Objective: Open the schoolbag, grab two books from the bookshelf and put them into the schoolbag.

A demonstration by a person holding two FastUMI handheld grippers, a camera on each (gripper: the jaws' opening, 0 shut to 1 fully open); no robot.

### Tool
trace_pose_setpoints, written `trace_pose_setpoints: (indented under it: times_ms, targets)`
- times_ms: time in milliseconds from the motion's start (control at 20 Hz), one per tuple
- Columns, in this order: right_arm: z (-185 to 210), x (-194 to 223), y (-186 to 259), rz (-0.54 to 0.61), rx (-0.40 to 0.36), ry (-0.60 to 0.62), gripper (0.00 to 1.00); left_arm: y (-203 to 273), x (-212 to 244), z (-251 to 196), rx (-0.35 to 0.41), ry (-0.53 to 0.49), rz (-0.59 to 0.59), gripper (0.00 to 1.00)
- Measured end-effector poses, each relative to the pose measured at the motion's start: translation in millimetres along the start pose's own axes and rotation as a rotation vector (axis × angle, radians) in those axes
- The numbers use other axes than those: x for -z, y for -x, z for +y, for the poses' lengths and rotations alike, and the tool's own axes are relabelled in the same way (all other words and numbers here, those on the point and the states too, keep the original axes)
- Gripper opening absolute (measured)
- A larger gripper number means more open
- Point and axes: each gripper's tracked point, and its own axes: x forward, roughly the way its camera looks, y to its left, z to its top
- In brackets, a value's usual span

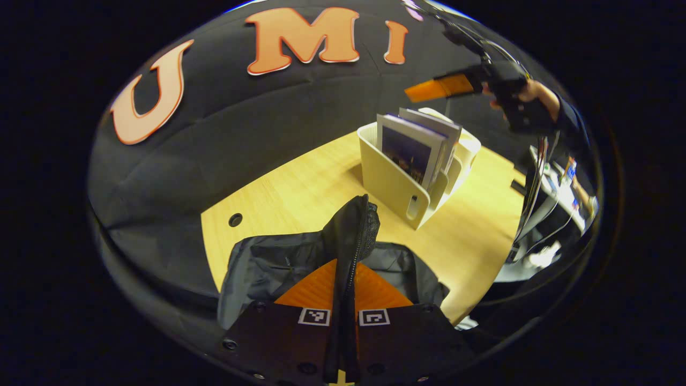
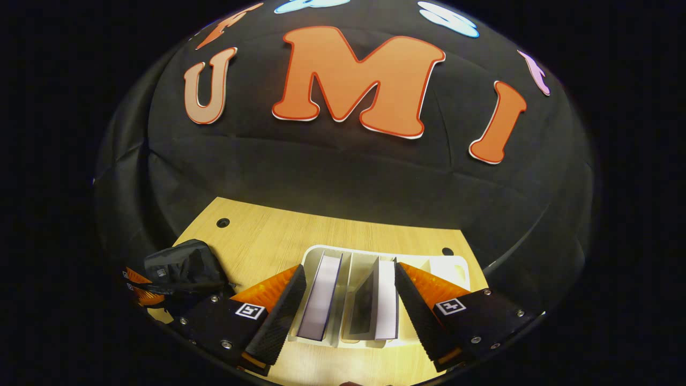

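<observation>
The black schoolbag (image 1: 268,262) lies on the wooden table (image 1: 300,193). My left gripper (image 1: 345,284) is shut on its zipper-edged flap (image 1: 356,225), which stands lifted upright. The white bookshelf (image 1: 394,187) stands behind the bag with books (image 1: 410,153) upright in it. In the right gripper view my right gripper (image 2: 349,273) hangs open just above the bookshelf (image 2: 450,268), its fingers apart on either side of two upright books (image 2: 321,297) (image 2: 385,300) without touching them. The schoolbag (image 2: 185,265) shows at the left there. A hand (image 1: 536,94) holds the right gripper (image 1: 429,90) over the shelf.
The table (image 2: 268,236) ends at the black cloth wall behind, with a cable hole (image 1: 235,219) near its back left corner and another (image 2: 447,251) at the back right. Clutter and cables (image 1: 557,187) lie beyond the table's right edge.
</observation>
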Motion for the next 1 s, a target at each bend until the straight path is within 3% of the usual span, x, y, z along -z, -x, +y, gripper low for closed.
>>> trace_pose_setpoints:
  times_ms: [100,450,700,1000]
  targets:
    - [2.2,7.6,-10.8,0.055,-0.002,-0.016,0.99,2.5,1.1,18.3,-0.008,0.019,-0.001,0.05]
    - [28.0,40.8,-39.6,0.242,-0.034,0.019,1.0,7.3,-5.9,19.7,0.107,0.144,0.003,0.05]
    - [36.0,58.2,-59.6,0.371,-0.047,0.07,0.99,16.6,-10.6,35.0,0.115,0.176,-0.003,0.05]
    - [43.8,81.8,-65.7,0.598,-0.123,0.03,0.83,16.6,-13.3,36.0,0.106,0.153,-0.002,0.05]
